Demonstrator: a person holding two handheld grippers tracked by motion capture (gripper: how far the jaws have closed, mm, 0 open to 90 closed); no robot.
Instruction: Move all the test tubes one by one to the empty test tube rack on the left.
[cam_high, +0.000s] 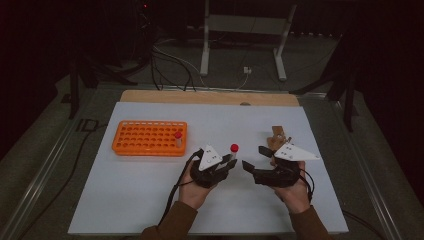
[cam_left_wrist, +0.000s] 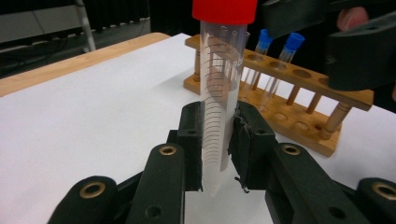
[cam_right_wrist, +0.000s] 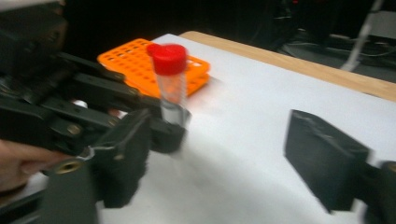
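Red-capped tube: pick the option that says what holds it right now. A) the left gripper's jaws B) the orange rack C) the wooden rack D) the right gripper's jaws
A: the left gripper is shut on the red-capped tube, upright above the table, while the right gripper stands open beside it.

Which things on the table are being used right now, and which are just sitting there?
In use:
- clear plastic tube with red cap, clamped upright in the left gripper
- right gripper, open beside it

Just sitting:
- orange plastic tube rack
- wooden tube rack with blue-capped tubes
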